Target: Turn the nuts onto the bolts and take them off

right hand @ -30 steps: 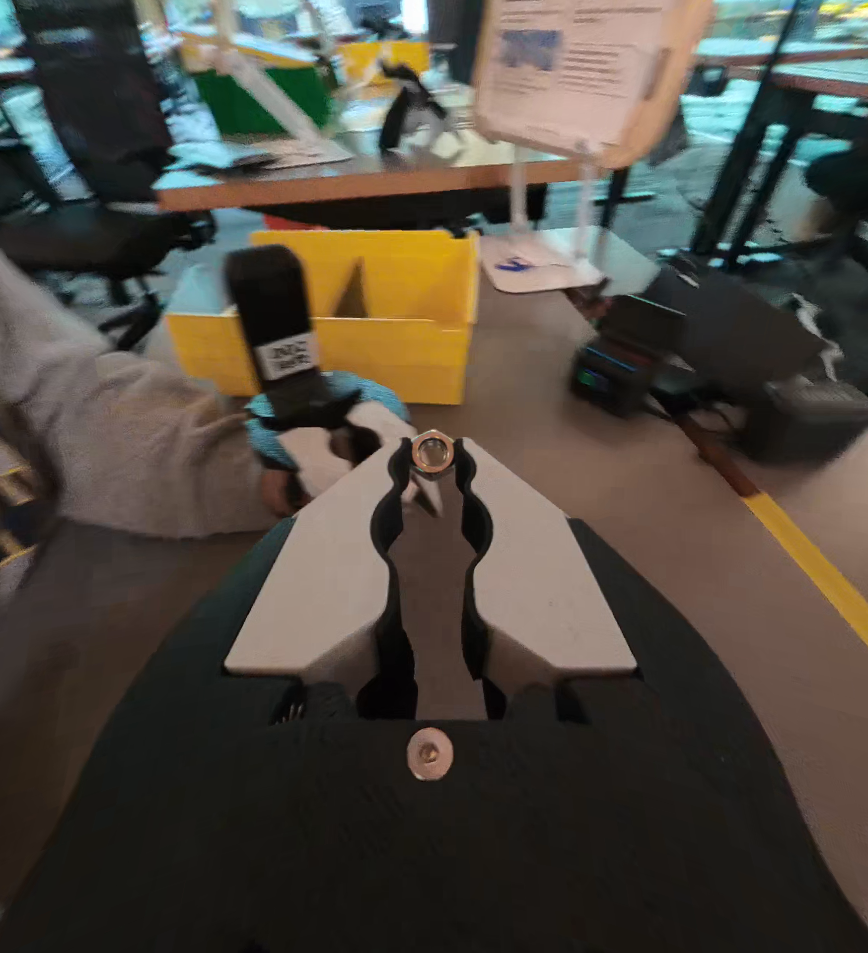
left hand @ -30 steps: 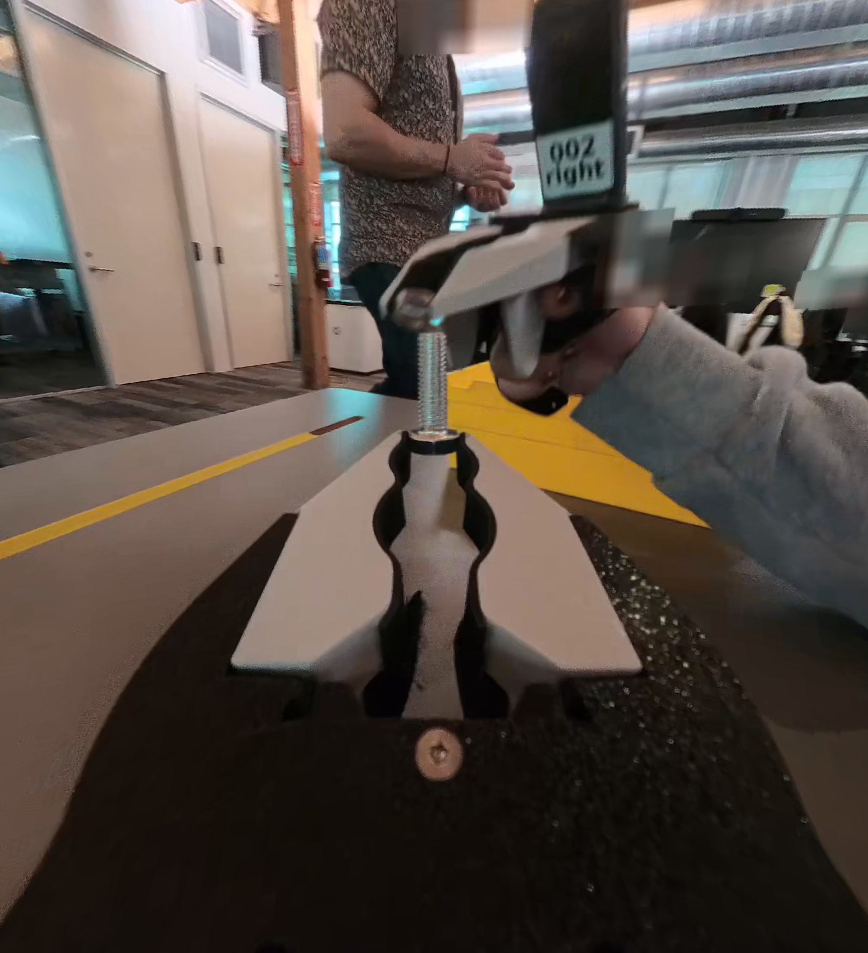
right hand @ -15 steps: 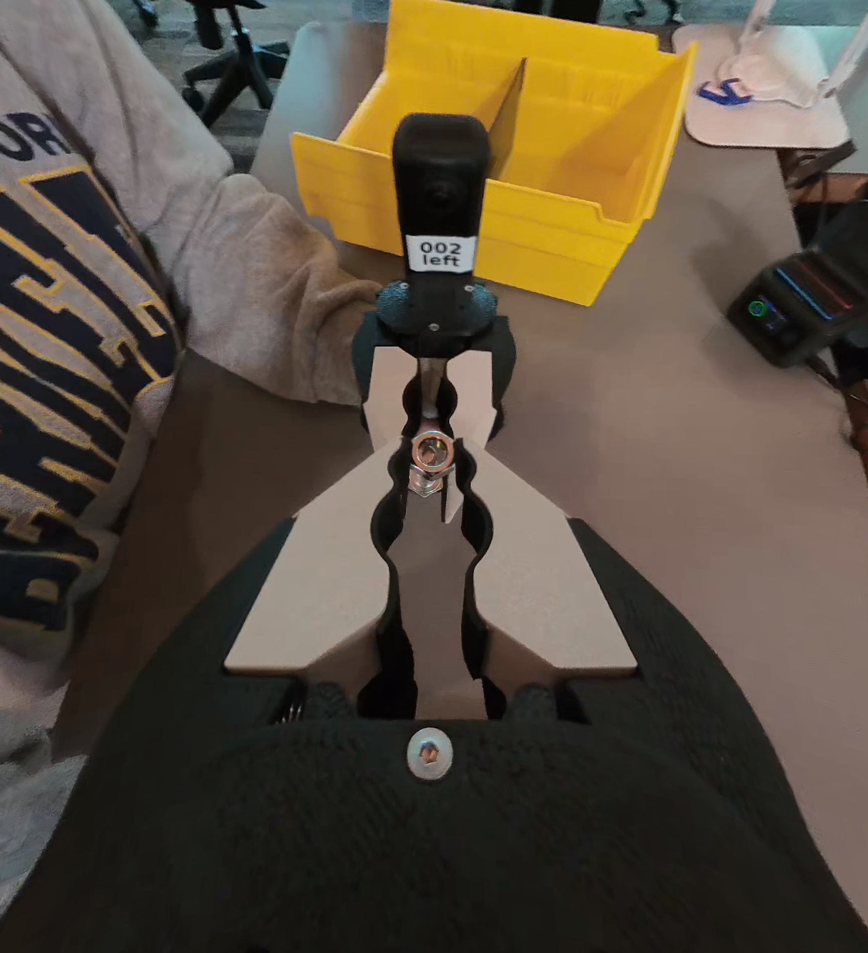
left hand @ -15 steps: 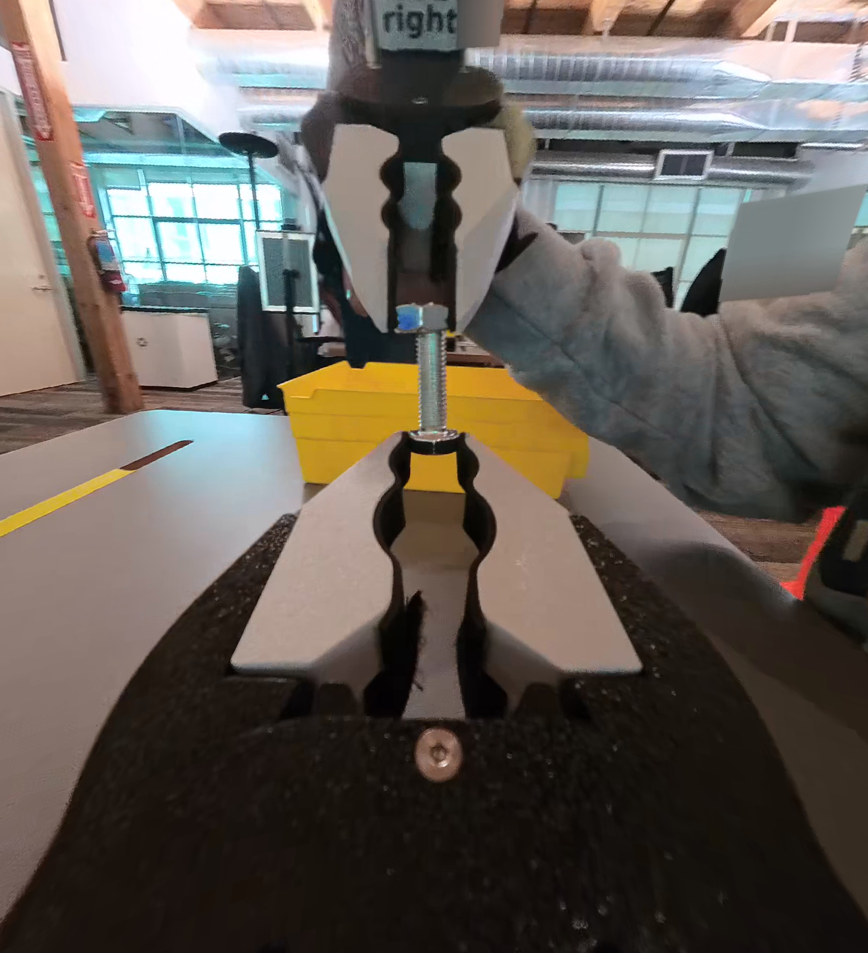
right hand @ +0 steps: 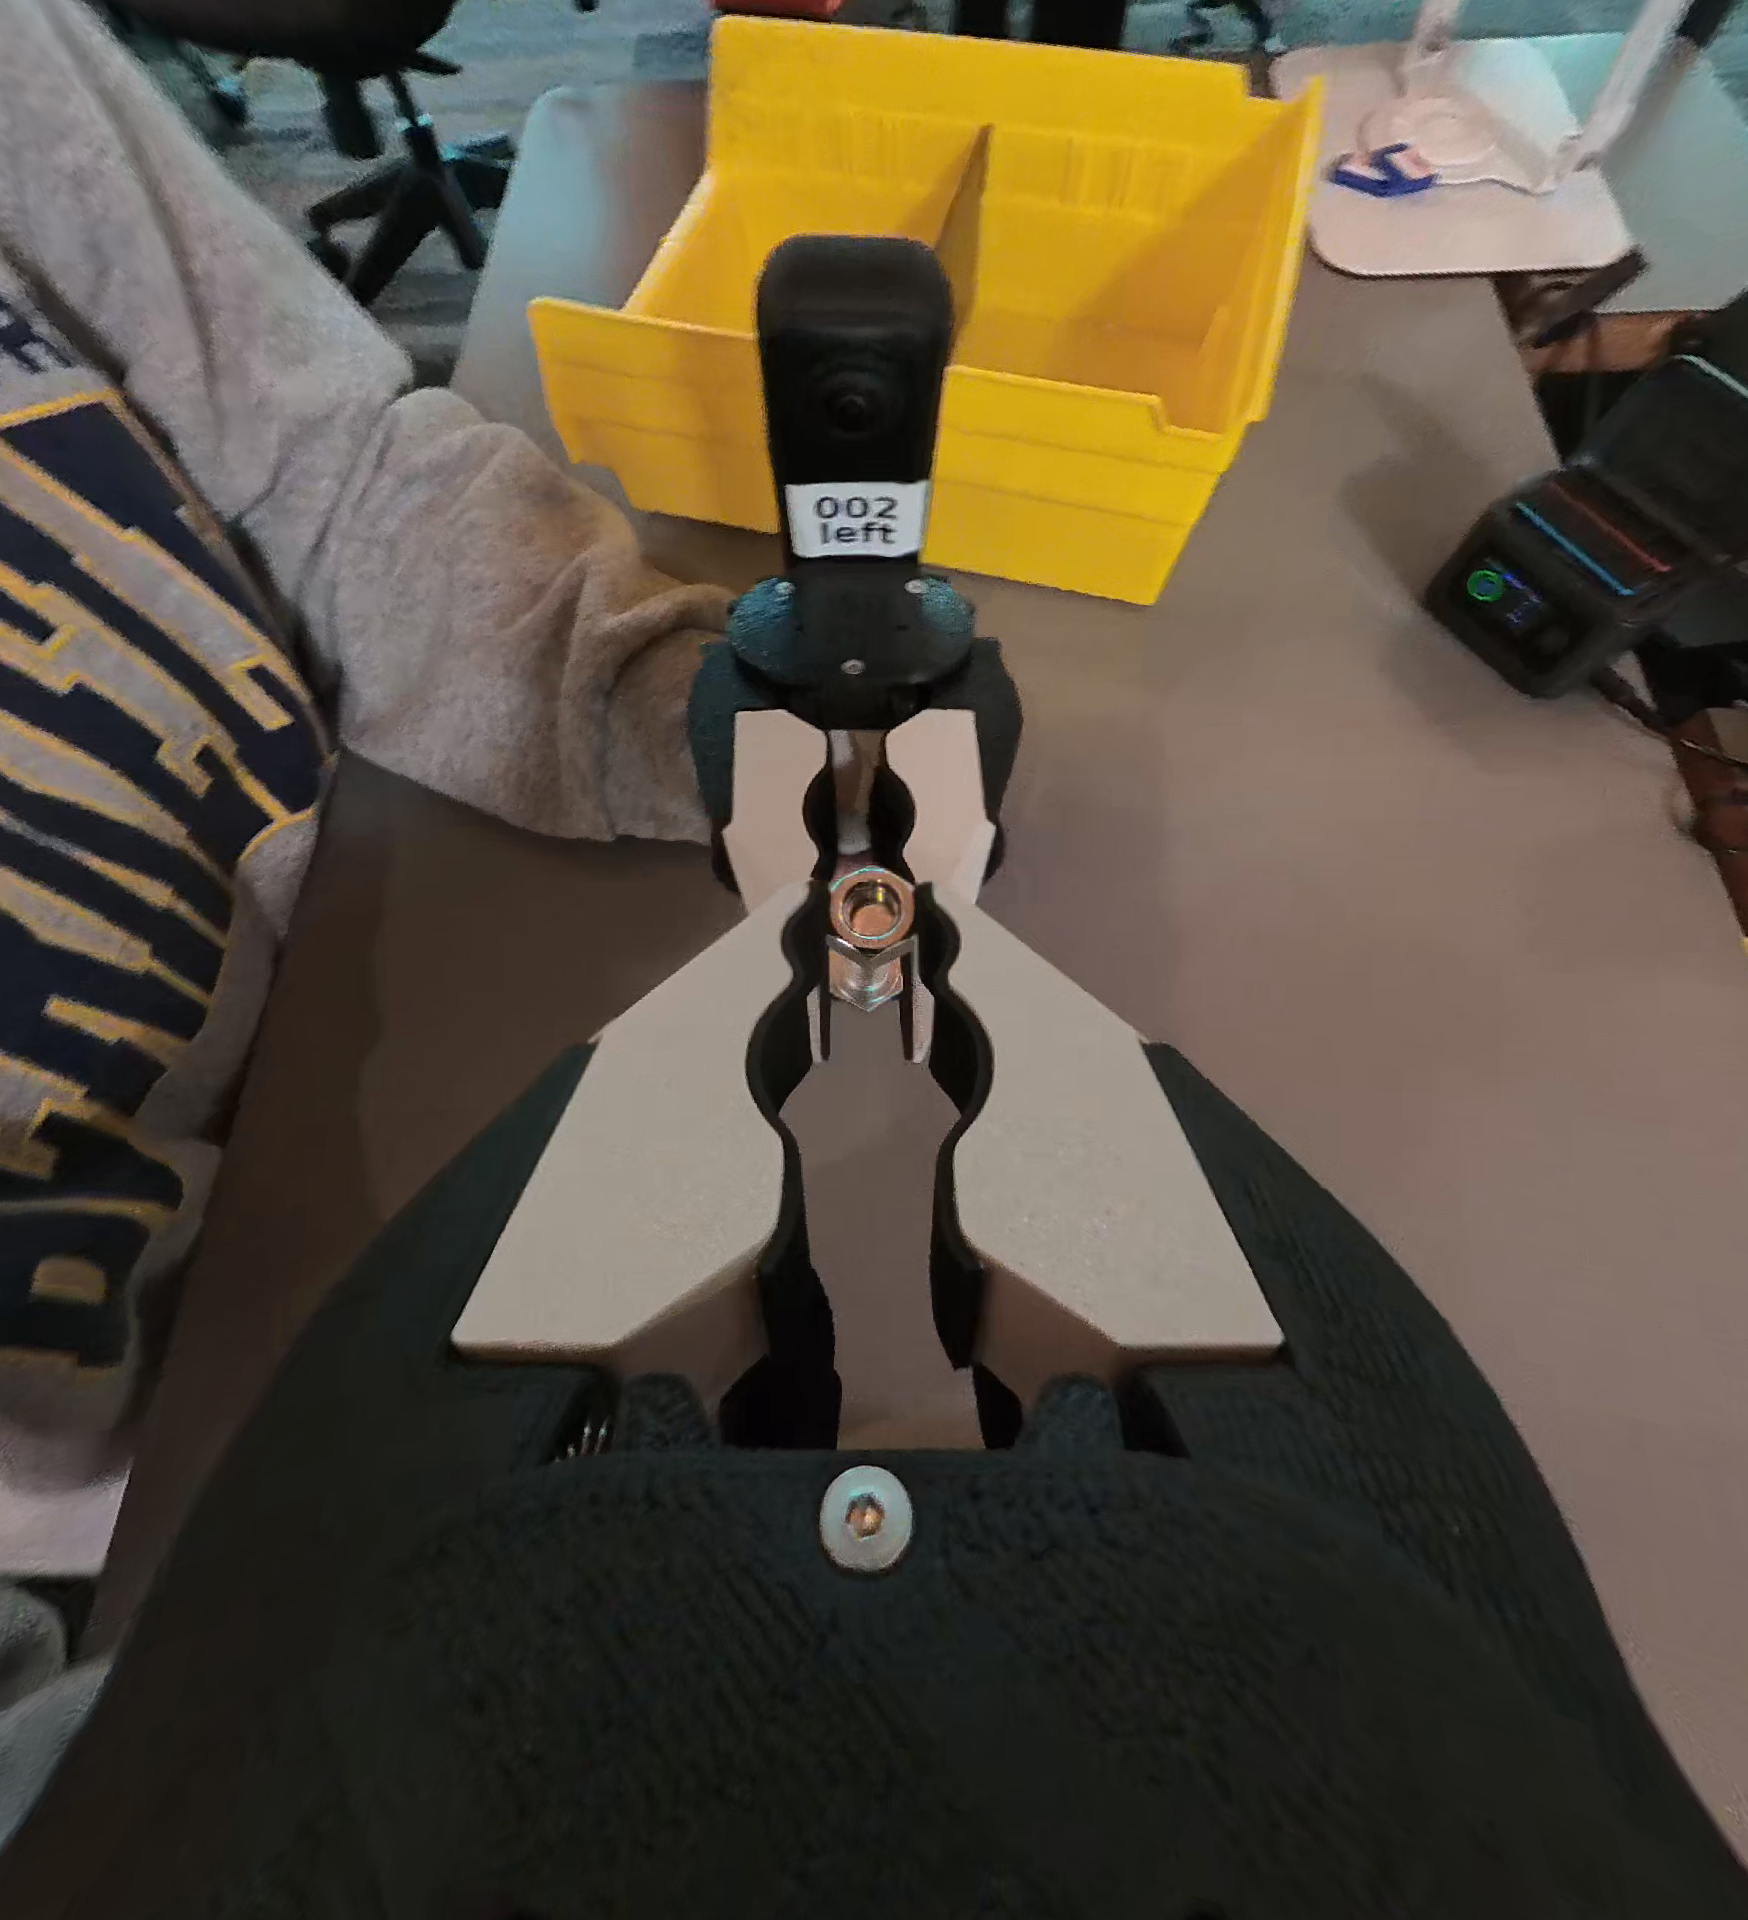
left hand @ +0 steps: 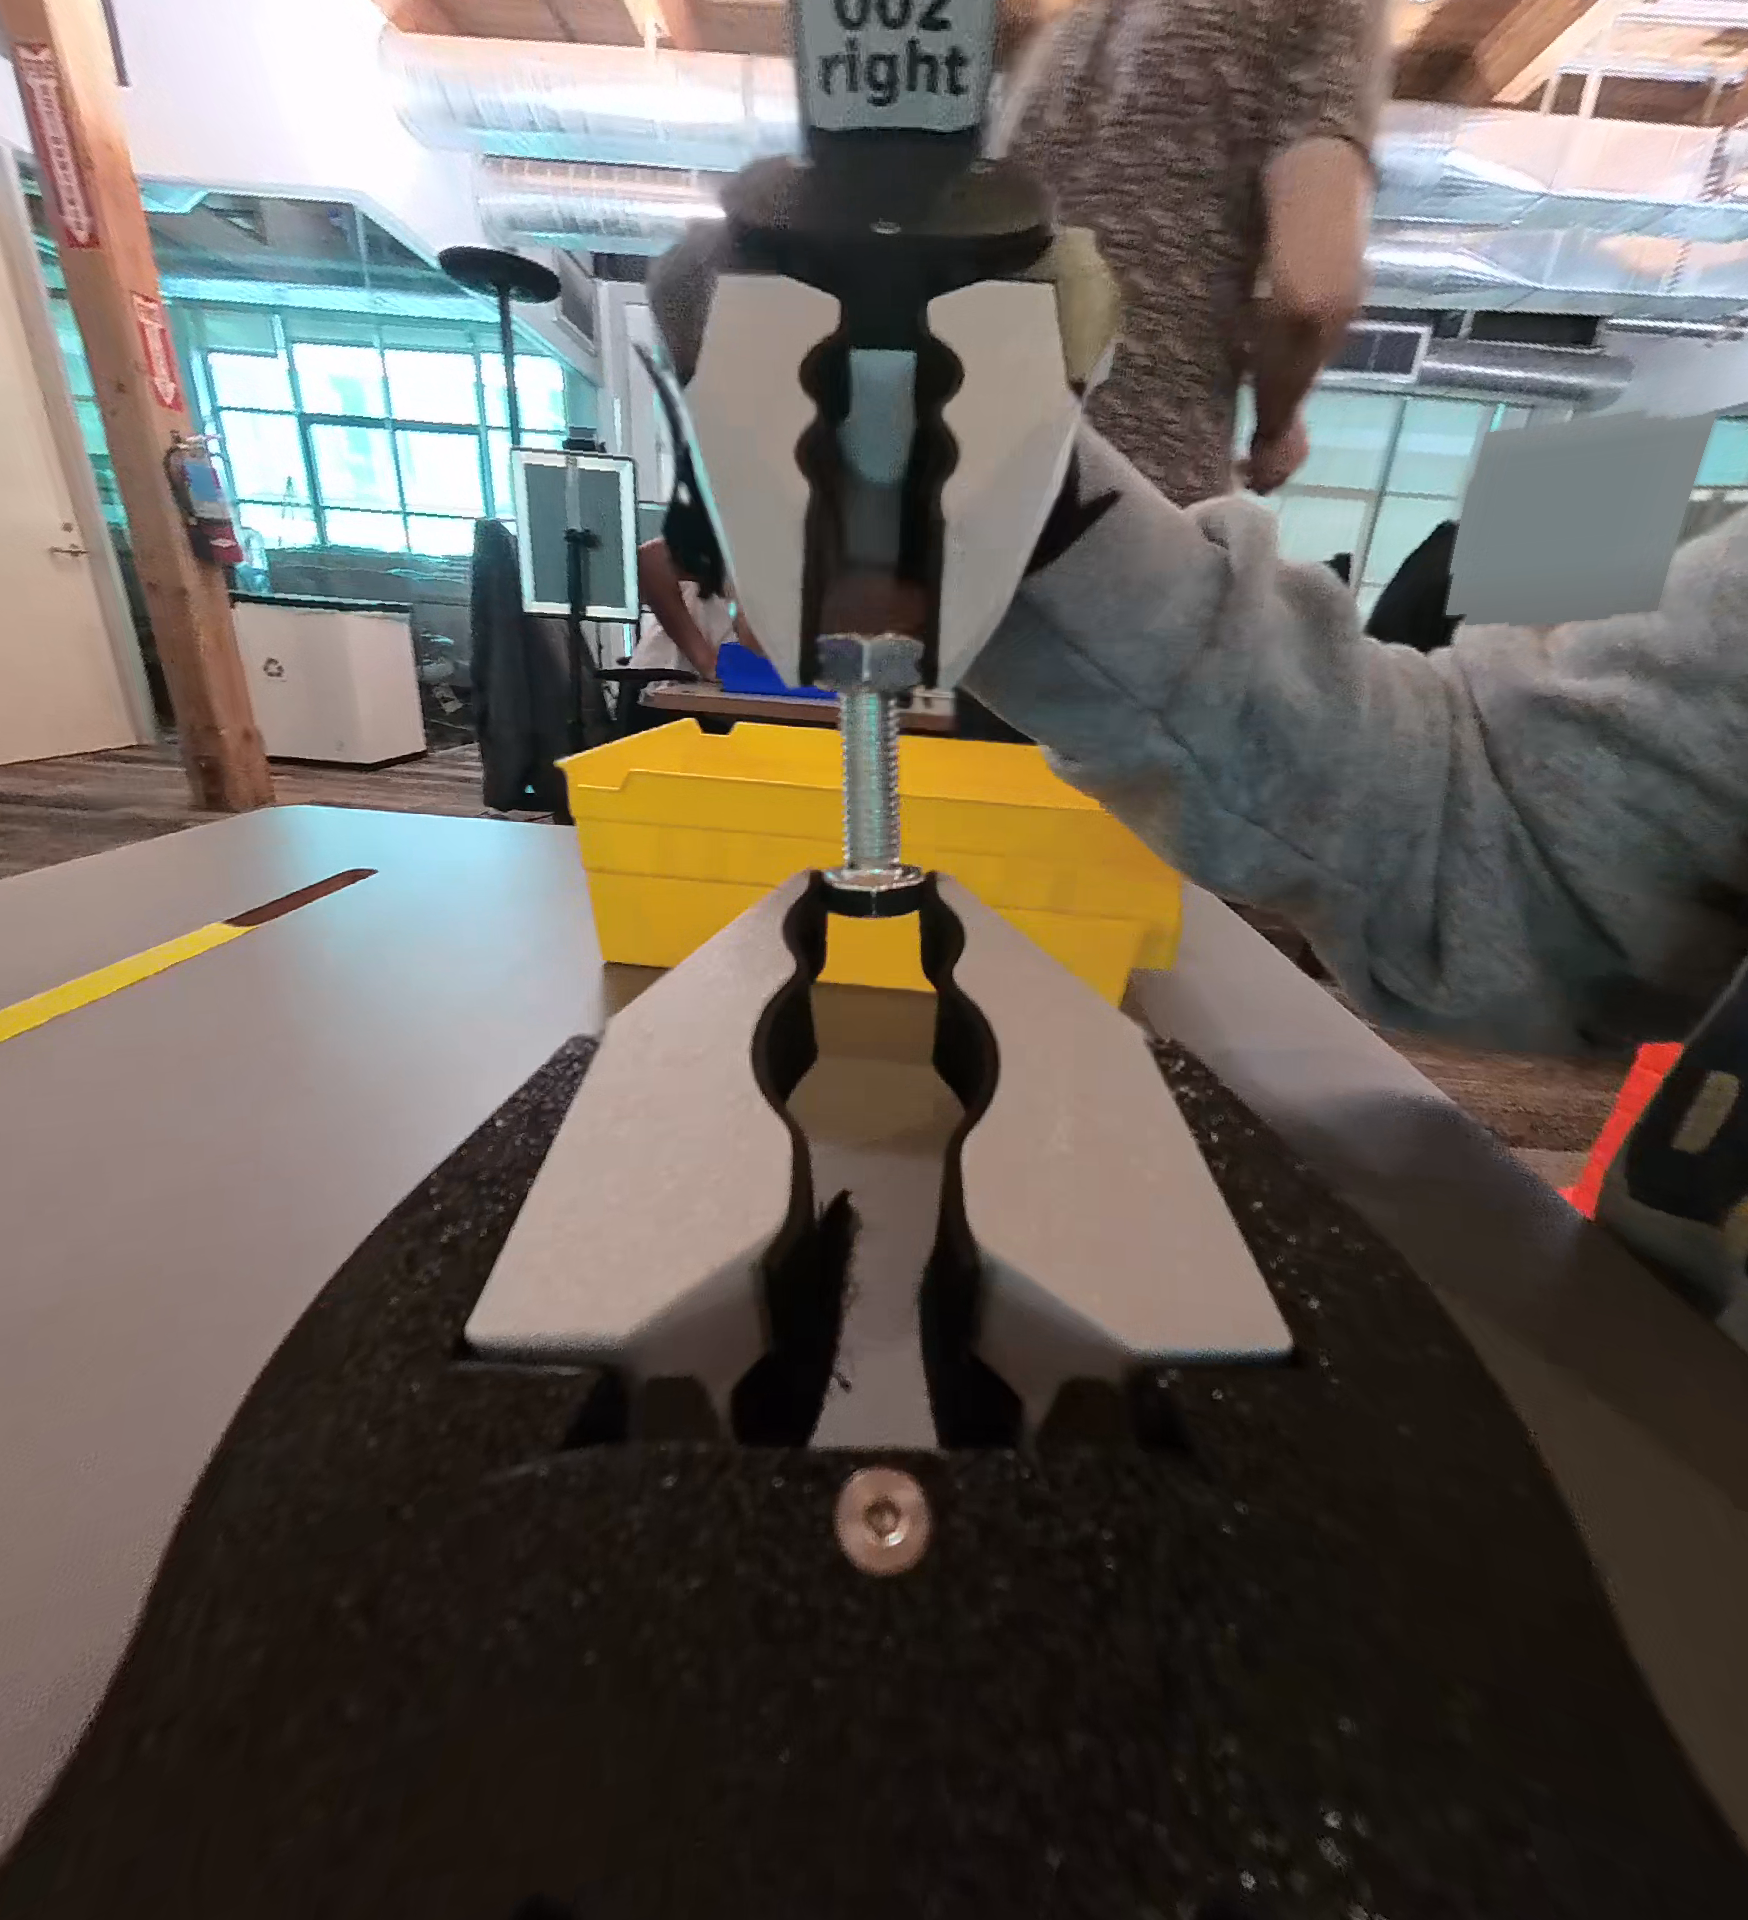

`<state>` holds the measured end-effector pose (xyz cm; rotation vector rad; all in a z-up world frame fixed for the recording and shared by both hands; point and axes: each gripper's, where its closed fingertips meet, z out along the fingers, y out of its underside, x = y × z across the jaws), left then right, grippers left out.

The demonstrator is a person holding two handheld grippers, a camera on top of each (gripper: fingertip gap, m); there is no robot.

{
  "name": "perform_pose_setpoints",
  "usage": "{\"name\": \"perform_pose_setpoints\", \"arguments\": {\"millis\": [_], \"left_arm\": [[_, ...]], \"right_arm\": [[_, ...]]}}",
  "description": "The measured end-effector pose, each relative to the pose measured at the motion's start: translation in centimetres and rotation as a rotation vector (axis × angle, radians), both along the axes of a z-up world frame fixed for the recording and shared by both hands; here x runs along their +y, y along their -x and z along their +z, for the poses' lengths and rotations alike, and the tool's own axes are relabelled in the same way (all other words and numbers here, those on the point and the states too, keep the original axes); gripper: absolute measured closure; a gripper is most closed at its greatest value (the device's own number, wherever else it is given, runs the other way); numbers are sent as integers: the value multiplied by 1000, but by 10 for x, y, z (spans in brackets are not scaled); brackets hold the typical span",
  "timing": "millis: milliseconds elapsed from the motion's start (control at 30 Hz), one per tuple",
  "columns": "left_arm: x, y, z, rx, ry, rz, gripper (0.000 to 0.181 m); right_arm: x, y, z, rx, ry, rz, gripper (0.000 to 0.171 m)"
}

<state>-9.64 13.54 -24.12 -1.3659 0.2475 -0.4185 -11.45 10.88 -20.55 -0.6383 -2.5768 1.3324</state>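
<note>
The left claw (left hand: 870, 902) is clamped on the bolt head; the right claw (right hand: 868, 914) is clamped on the small silver hex nut (left hand: 869, 662) atop the threaded silver steel bolt (left hand: 871, 784); threading appears in hand; rotation is called for next.

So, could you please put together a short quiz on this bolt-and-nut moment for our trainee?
1. True or false: the bolt stands upright between the left gripper below and the right gripper above.
2. Which gripper is shut on the nut? A. the left gripper. B. the right gripper. C. neither; it lies on the table.
3. What colour is the divided bin on the table beyond the grippers?

Key: 1 true; 2 B; 3 yellow.
</note>
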Motion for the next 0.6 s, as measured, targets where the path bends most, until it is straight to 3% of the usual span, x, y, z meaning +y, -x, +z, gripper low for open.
{"name": "perform_pose_setpoints", "arguments": {"millis": [367,600], "left_arm": [[6,30,-7,101,49,284,167],[6,29,-6,82,39,273,167]], "right_arm": [[10,27,-5,38,78,-566,155],[10,28,-3,140,68,-634,155]]}}
